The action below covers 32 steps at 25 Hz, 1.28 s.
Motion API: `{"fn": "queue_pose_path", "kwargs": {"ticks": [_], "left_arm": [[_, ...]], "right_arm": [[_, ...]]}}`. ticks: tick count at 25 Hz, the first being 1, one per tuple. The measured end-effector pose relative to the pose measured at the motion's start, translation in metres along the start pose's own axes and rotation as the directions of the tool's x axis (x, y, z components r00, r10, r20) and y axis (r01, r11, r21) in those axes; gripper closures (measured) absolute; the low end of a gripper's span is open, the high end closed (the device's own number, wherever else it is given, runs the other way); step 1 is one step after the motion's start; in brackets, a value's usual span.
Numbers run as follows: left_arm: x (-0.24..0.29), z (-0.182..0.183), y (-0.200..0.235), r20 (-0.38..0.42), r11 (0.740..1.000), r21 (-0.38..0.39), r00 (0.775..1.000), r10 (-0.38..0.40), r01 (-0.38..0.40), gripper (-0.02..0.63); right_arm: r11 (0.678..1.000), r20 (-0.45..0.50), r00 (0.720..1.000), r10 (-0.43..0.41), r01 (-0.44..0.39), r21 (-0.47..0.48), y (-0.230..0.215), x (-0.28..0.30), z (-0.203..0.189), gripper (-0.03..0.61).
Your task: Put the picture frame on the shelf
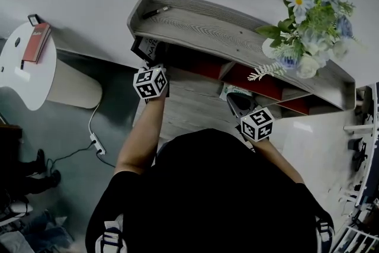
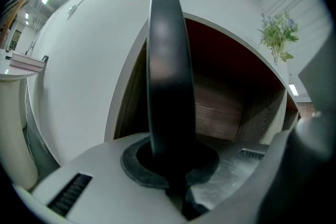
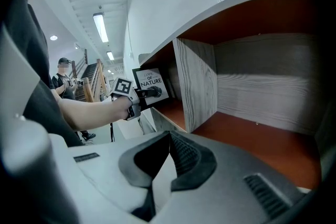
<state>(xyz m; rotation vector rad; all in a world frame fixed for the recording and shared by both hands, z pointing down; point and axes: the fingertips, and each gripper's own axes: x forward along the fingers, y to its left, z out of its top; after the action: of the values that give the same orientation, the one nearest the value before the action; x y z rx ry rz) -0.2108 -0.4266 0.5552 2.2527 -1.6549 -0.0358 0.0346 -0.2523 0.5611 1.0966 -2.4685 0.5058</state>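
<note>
The picture frame [image 1: 144, 47], black-edged with a print reading "OF NATURE", stands upright at the mouth of the shelf's [image 1: 207, 29] left compartment. My left gripper [image 1: 155, 61] is shut on its edge. In the left gripper view the frame [image 2: 168, 76] rises edge-on from between the jaws of the left gripper [image 2: 170, 165], with the wood-backed compartment behind it. The right gripper view shows the frame [image 3: 152, 86] and the left gripper [image 3: 138, 97] from the side. My right gripper [image 3: 164, 157] is shut and holds nothing. It hangs in front of the middle compartment [image 3: 252, 128], and the right gripper [image 1: 237, 105] also shows from above.
A vase of blue and white flowers [image 1: 308, 26] stands on the shelf top at the right, and a small dark object [image 1: 157, 10] lies at its left end. A wooden divider [image 3: 194, 81] separates the compartments. A round white table [image 1: 18, 77] with a red book [image 1: 37, 41] stands at the left. A power strip [image 1: 96, 144] lies on the floor.
</note>
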Motion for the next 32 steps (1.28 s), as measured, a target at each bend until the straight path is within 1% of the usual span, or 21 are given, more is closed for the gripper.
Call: {"fn": "queue_pose_path", "kwargs": {"ticks": [7, 19, 32], "left_arm": [[0.007, 0.003, 0.0, 0.006, 1.0, 0.007, 1.0, 0.011, -0.011, 0.586], [0.022, 0.004, 0.0, 0.006, 1.0, -0.007, 1.0, 0.019, -0.019, 0.586], [0.023, 0.005, -0.001, 0.007, 1.0, -0.002, 1.0, 0.02, -0.02, 0.586]], "right_arm": [[1.0, -0.001, 1.0, -0.001, 0.001, 0.003, 0.0, 0.001, -0.001, 0.565], [1.0, -0.004, 1.0, -0.009, 0.009, 0.018, -0.005, 0.002, -0.004, 0.565], [1.0, -0.001, 1.0, -0.004, 0.004, 0.017, -0.001, 0.005, -0.001, 0.565]]}}
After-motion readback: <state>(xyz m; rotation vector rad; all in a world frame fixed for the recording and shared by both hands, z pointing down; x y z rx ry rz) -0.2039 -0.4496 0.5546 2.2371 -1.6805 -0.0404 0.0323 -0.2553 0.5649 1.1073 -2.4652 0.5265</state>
